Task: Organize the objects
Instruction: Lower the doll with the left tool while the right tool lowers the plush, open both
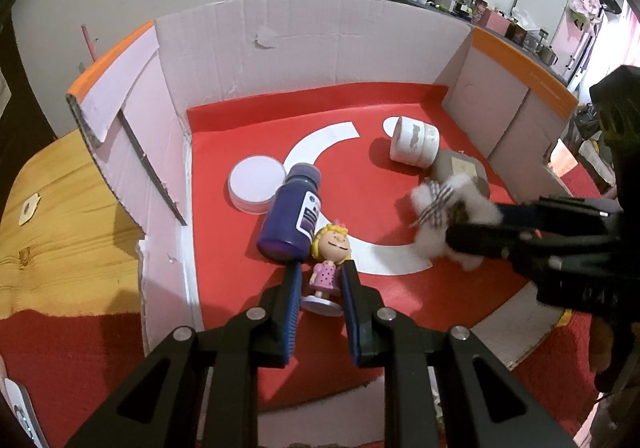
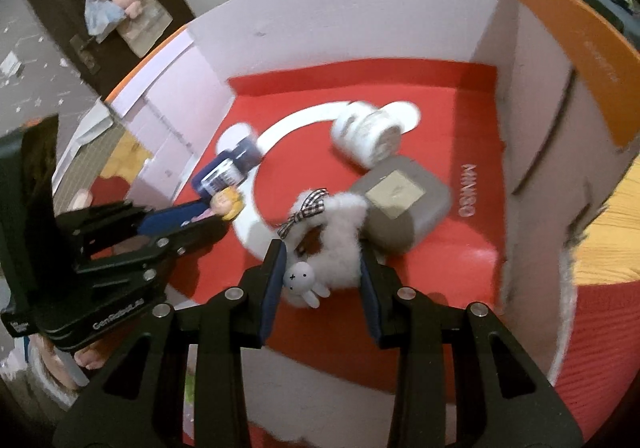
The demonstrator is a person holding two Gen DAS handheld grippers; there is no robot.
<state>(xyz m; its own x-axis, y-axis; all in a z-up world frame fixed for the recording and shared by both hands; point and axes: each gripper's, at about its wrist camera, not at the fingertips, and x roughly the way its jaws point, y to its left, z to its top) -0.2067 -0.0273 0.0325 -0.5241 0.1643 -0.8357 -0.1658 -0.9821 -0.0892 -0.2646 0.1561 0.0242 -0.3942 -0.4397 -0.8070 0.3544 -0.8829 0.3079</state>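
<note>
Grippers work inside a cardboard box [image 1: 304,44]. Left gripper [image 1: 320,280] clasps a doll [image 1: 329,262]; right gripper [image 2: 323,268] clasps a fluffy scrunchie [image 2: 340,244].

"MINISO" is printed in white on the red box floor [image 2: 466,190] at right; "GenRobot.AI" marks the left gripper [image 2: 200,214] body.

We note the left wrist view looks steeply down from close above the near edge of the cardboard box [image 1: 280,32], facing its back wall. The right wrist view looks down likewise from the right, tilted and somewhat blurred. Both share the red floor [image 2: 448,120], the blonde figurine [image 1: 331,256] and each other's gripper.
</note>
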